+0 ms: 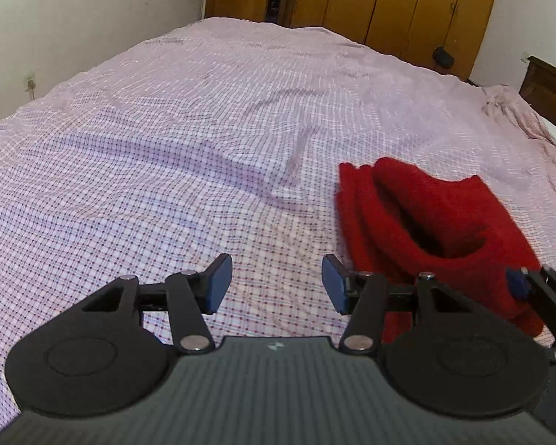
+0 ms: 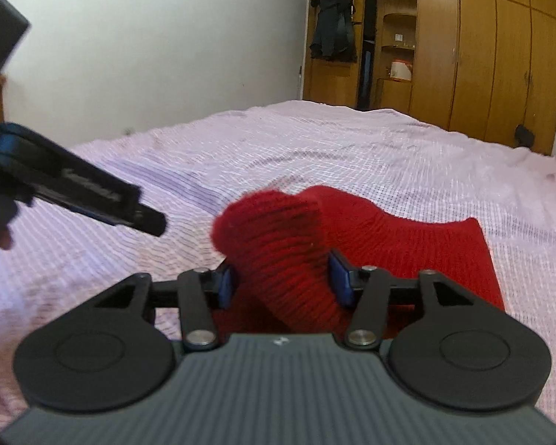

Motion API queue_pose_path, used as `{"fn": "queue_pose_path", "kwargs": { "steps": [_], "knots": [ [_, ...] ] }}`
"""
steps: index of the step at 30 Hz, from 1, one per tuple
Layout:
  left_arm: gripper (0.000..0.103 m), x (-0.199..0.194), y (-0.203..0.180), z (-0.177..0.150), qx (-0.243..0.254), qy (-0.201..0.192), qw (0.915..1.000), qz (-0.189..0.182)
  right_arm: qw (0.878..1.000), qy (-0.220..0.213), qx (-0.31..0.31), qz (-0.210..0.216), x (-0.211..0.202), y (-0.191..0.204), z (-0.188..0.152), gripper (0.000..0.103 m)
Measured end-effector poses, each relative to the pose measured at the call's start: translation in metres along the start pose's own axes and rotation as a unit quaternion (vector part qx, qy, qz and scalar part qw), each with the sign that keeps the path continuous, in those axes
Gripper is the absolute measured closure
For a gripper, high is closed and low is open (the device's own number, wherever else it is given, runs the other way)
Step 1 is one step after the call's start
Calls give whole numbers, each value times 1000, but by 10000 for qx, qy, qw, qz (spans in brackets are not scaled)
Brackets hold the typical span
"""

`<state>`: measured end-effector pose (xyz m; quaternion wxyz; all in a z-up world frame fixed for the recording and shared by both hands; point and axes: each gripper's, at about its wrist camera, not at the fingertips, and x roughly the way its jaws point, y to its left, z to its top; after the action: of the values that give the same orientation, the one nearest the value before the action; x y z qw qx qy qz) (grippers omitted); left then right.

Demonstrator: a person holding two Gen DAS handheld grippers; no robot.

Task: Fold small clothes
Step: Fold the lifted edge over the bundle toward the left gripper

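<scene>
A red knitted garment (image 1: 426, 222) lies folded on the checked pink bedsheet (image 1: 166, 148), to the right of my left gripper (image 1: 277, 283). That gripper is open, with only sheet between its blue pads. In the right wrist view a thick rolled fold of the red garment (image 2: 278, 244) rises between the pads of my right gripper (image 2: 283, 282). Its jaws stand apart and the knit fills the gap without being squeezed. The rest of the garment lies flat behind. The left gripper's body (image 2: 92, 193) shows at the left edge, and the right gripper's tip (image 1: 530, 285) at the garment's near right corner.
The bed takes up nearly the whole view, with soft wrinkles in the sheet (image 2: 315, 148). A wooden wardrobe (image 2: 500, 55) stands beyond the far end, with a dark garment (image 2: 333, 29) hanging on it. A white wall (image 1: 74, 18) runs along the left. A bunched pink cloth (image 1: 507, 107) lies at the right, near the headboard (image 1: 548, 85).
</scene>
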<state>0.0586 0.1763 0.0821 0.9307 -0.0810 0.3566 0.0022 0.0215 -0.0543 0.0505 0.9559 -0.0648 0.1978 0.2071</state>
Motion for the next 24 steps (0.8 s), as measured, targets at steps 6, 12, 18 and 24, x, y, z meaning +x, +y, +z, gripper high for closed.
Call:
{"fn": "queue_pose_path", "kwargs": {
  "steps": [6,12,18,24],
  "knots": [
    [43,-10,-16,10,-61,-21,9994,-350,9954,-122,818,491,-27,-23,7,49],
    [42,-13,-47,24,-31,-63,9973,-733,9842,-337,1635,582,-56,-58,12,49],
    [42,4,-79,34,-49,37,9943,-1061,9714,-526,2303,249,-73,-99,9,34],
    [41,26,-91,36,-217,179,9944,-1018,9546,-373,2947,-227,-55,-145,-1,34]
  ]
}}
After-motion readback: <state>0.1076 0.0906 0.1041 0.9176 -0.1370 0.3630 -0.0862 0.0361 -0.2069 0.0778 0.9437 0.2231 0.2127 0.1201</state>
